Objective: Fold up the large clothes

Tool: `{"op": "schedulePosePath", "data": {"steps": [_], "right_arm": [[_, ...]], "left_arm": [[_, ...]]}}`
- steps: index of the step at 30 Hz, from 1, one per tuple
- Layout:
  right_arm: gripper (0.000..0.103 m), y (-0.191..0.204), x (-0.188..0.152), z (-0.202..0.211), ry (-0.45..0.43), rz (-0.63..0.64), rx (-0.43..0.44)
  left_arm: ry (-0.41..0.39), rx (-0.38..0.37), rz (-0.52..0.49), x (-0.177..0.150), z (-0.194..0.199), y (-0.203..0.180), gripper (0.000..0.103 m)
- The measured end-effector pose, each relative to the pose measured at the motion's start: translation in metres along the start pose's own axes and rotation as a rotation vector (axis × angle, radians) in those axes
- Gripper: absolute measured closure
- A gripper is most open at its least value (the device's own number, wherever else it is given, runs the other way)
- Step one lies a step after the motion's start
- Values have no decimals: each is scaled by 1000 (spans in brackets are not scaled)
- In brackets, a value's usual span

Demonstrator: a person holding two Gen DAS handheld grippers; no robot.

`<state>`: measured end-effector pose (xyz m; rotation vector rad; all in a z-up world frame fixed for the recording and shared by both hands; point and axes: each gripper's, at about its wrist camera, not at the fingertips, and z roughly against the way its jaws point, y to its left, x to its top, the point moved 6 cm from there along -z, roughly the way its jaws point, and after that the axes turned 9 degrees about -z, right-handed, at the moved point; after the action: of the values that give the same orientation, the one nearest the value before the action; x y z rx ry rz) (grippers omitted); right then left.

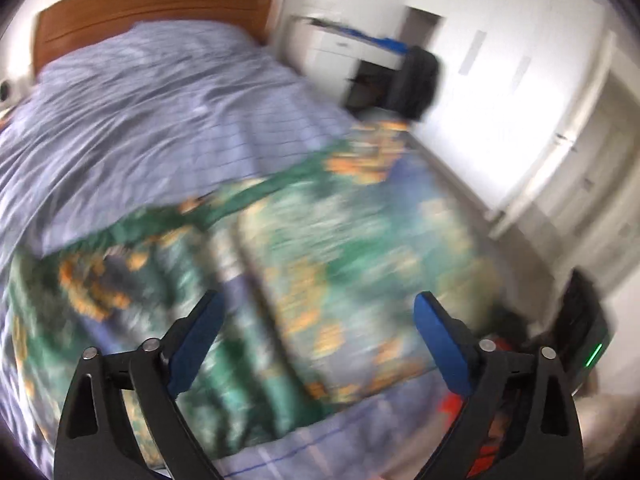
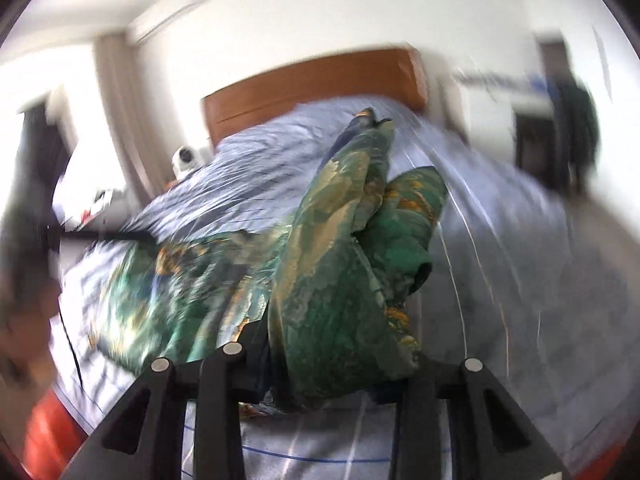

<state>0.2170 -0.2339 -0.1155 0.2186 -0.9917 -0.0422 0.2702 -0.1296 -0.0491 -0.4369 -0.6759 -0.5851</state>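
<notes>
A large green garment [image 1: 304, 256] with orange and blue print lies spread on the blue checked bed cover [image 1: 152, 112]; the view is motion-blurred. My left gripper [image 1: 316, 320] is open and empty, hovering above the garment's near part. In the right wrist view my right gripper [image 2: 332, 344] is shut on a bunched fold of the same garment [image 2: 340, 264], which rises up in front of the camera and hides the fingertips. The rest of the garment [image 2: 176, 276] trails left across the bed.
A wooden headboard [image 1: 156, 8] stands at the bed's far end. A white desk [image 1: 340, 48] and a dark chair [image 1: 416, 80] stand to the right, with white wardrobe doors [image 1: 500, 60] beyond. A dark device with a green light [image 1: 588, 340] and something red [image 1: 456, 404] are at lower right.
</notes>
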Motion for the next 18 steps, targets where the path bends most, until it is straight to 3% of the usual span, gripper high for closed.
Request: {"op": "schedulePosePath", "data": {"steps": [4, 6, 10, 11, 12, 14, 15, 18], "right_arm": [[69, 60, -4, 5, -46, 282, -17], [69, 87, -14, 6, -64, 418, -30], [69, 132, -38, 10, -108, 635, -12], [69, 140, -38, 10, -112, 655, -5], [69, 144, -42, 11, -116, 672, 4], [69, 150, -48, 13, -122, 692, 20], [69, 151, -49, 15, -113, 688, 34], [62, 155, -45, 17, -77, 626, 114]], "left_arm": [[73, -40, -102, 22, -4, -30, 6], [119, 13, -142, 24, -12, -33, 5], [231, 205, -198, 9, -30, -22, 5], [243, 240, -206, 4, -32, -18, 9], [255, 279, -210, -1, -34, -12, 30], [268, 299, -170, -9, -34, 2, 56], [266, 270, -125, -11, -33, 9, 63], [235, 221, -51, -9, -19, 39, 69]]}}
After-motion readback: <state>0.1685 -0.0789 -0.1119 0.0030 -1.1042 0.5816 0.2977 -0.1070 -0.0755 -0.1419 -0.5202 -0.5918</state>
